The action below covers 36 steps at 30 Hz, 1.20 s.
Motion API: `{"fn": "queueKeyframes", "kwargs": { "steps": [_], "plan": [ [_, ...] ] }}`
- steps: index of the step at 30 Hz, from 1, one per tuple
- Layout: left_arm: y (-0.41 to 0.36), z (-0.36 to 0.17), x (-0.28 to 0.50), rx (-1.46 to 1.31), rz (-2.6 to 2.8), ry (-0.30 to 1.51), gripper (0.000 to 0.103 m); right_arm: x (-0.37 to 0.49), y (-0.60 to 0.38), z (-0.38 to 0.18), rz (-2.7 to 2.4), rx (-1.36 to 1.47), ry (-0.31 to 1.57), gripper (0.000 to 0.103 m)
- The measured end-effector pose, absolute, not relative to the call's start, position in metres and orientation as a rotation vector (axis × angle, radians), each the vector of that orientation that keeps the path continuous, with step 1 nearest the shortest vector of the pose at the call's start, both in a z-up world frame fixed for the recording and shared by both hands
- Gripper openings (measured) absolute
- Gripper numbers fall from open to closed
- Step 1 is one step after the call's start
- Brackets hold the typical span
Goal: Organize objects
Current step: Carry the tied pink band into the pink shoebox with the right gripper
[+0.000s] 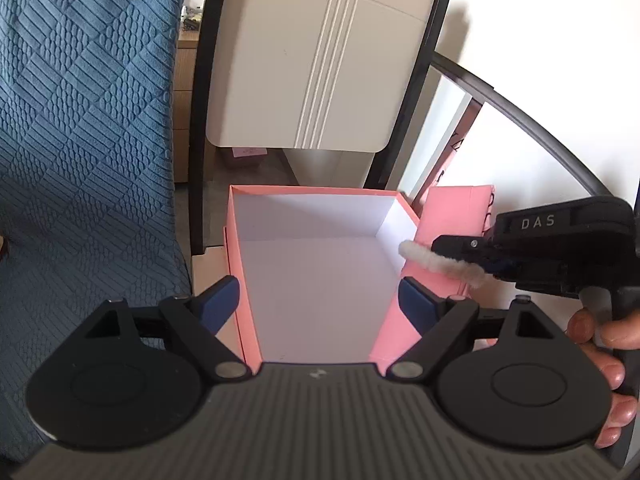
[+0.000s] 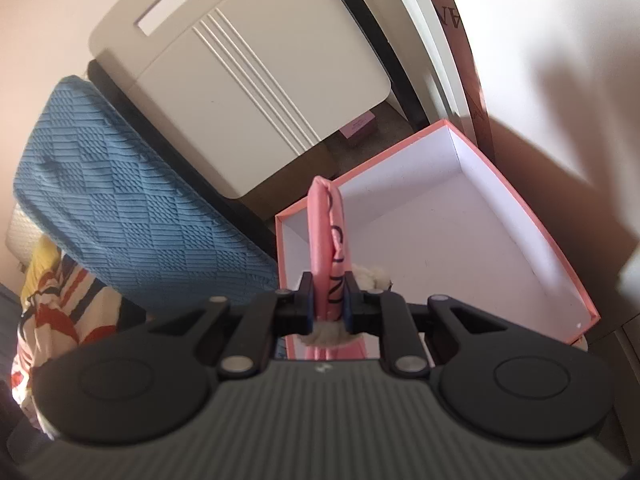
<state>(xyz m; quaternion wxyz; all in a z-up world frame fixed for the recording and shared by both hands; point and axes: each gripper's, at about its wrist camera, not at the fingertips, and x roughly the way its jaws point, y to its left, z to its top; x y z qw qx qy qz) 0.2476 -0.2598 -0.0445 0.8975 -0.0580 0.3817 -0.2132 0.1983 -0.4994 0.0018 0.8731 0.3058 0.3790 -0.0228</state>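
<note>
An open pink box with a white inside stands in front of me; it also shows in the right wrist view. My left gripper is open, its fingers either side of the box's near end, outside its walls. My right gripper is shut on a pink bag with dark lettering and a white fluffy handle. In the left wrist view the right gripper holds this bag beside the box's right wall, the fluffy handle at the rim.
A blue quilted cover lies to the left of the box. A cream chair back with a dark frame stands behind it. A white wall is on the right. Striped coloured fabric lies at the far left.
</note>
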Motion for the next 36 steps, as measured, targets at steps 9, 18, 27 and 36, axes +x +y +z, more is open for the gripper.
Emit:
{"fn": "queueKeyframes", "kwargs": {
  "steps": [9,18,27,36],
  "plan": [
    [-0.284,-0.084,0.323,-0.112,-0.418,0.879,0.090,0.273,-0.532,-0.055,-0.085,0.681,0.947,0.017],
    [-0.285,-0.137,0.362,-0.124,-0.406,0.962,0.089,0.311,-0.547,-0.129,-0.135,0.727,1.057,0.017],
    [-0.280,-0.165,0.379,-0.125,-0.398,1.002,0.089,0.335,-0.547,-0.167,-0.178,0.672,1.097,0.017],
    [-0.276,-0.157,0.376,-0.129,-0.399,0.986,0.089,0.339,-0.540,-0.176,-0.191,0.649,1.122,0.023]
  ]
}}
